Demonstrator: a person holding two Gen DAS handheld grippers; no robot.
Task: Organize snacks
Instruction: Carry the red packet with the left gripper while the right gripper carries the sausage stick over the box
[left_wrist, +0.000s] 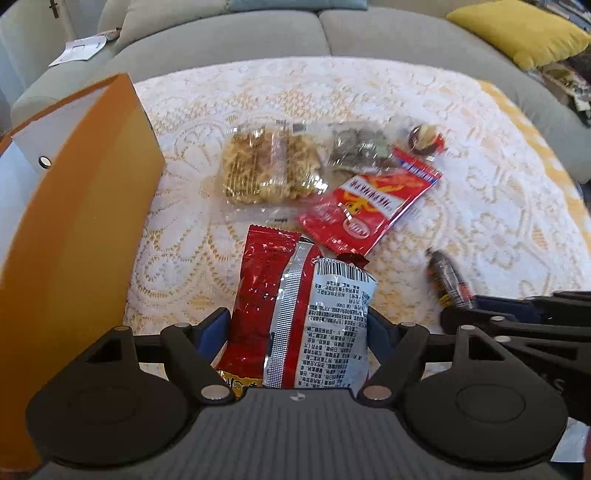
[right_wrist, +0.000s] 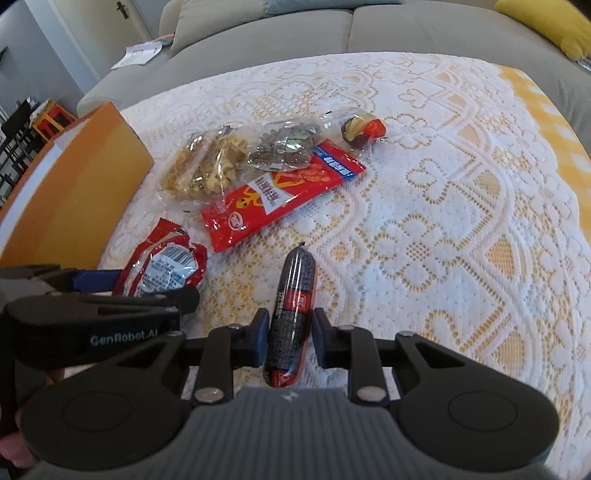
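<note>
The left gripper (left_wrist: 299, 328) stands wide around a red-and-silver foil snack bag (left_wrist: 299, 314) on the lace tablecloth (left_wrist: 480, 206). The right gripper (right_wrist: 290, 328) brackets narrowly a dark red-labelled sausage stick (right_wrist: 293, 314), pads apart from it. An orange box (left_wrist: 81, 206) stands left.

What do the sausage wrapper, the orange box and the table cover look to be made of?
Sausage: tight glossy plastic film, by its sheen and pinched end. Orange box: probably smooth matte card or board with flat, thin walls. Table cover: white lace fabric, openwork pattern showing yellow beneath.
</note>
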